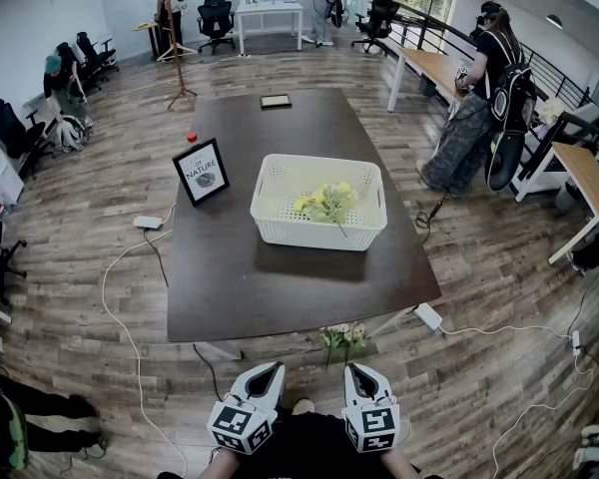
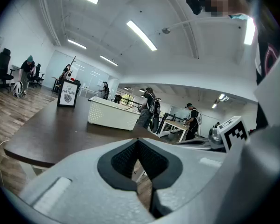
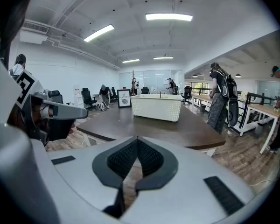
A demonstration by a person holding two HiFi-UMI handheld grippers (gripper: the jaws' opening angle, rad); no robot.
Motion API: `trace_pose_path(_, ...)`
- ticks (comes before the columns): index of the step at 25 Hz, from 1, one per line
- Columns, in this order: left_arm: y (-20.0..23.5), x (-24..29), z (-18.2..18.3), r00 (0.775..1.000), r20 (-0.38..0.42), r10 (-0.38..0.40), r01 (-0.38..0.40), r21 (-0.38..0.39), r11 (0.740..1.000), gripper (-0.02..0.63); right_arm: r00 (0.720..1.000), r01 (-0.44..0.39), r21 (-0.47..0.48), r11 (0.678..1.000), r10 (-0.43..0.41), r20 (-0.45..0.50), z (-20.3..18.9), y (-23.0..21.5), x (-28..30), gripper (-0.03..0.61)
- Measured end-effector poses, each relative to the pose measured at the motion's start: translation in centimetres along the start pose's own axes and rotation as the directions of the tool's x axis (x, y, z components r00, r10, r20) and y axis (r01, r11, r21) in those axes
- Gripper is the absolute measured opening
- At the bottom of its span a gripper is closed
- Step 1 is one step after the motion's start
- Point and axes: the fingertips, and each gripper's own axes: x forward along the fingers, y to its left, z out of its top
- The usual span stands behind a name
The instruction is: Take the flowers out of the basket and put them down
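Logged a dark brown table [image 1: 299, 287] filling mid-frame. Found the white perforated basket [image 1: 319, 233] standing on it, right of centre, well apart from both grippers. Noted a framed sign [image 1: 202, 172] propped upright left of the basket, not touching it. Saw the left gripper [image 1: 276, 368] and right gripper [image 1: 350, 369] held side by side off the table's near edge, pointing toward it. Read both pairs of jaws as closed tip to tip, nothing between them. Spotted the yellow flowers [image 1: 326, 202] lying inside the basket. Recorded a second small bunch [image 1: 343, 338] low by the near table edge, just ahead of the right gripper; could not tell its support. Marked a small red object [image 1: 192, 137] behind the sign.
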Motion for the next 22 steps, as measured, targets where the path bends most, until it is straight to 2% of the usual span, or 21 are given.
trace_pose_path(8, -0.5, -0.5, 0.1, 1.000, 0.013, -0.001, 0.001, 0.027, 1.000, 0.009, 1.000, -0.008, -0.018, 1.000, 0.008, 0.012, 0.4, 0.5, -0.1, 0.006)
trace_pose_path(11, -0.3, -1.0, -0.1, 1.000, 0.015, 0.015, -0.016, 0.023, 1.000, 0.009, 0.999, -0.037, 0.002, 0.999, 0.037, 0.019, 0.2, 1.1, 0.1, 0.006)
trace_pose_path(22, 0.4, -1.7, -0.1, 0.998, 0.034, 0.052, -0.052, 0.011, 0.999, 0.009, 0.998, -0.043, 0.025, 0.999, 0.042, 0.041, 0.8, 1.4, 0.3, 0.006)
